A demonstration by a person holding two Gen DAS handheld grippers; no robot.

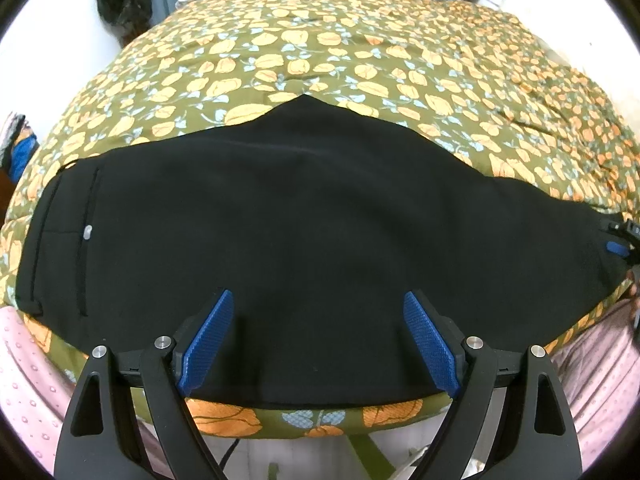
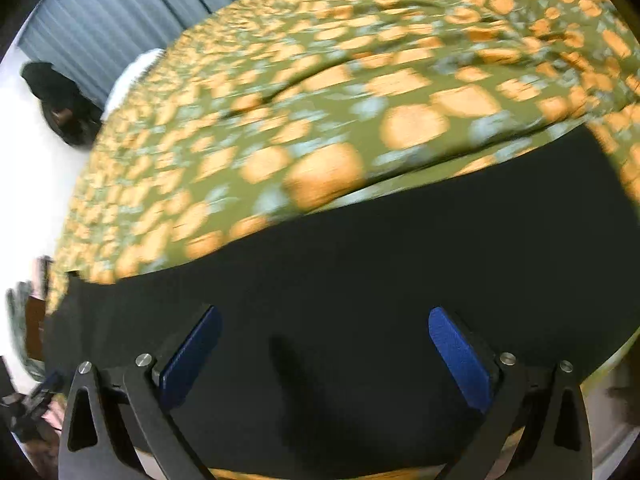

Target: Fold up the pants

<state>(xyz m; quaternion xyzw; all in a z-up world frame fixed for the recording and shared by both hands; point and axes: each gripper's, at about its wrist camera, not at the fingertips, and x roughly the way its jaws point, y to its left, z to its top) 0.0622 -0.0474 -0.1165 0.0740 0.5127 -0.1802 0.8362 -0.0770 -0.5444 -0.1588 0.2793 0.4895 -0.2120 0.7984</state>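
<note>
My left tongs (image 1: pixel 318 308) and right tongs (image 2: pixel 324 328) both gape empty over the pants (image 1: pixel 280 216), spread flat on the bed (image 1: pixel 320 52) toward 12 o'clock, ready for folding.

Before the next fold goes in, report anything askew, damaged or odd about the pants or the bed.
Nothing stands out. The black pants lie flat and smooth along the near edge of the floral bedspread, with no bunching or stains visible. The bedspread has a few mild wrinkles. Both the left gripper and right gripper are open and empty above the fabric.
</note>
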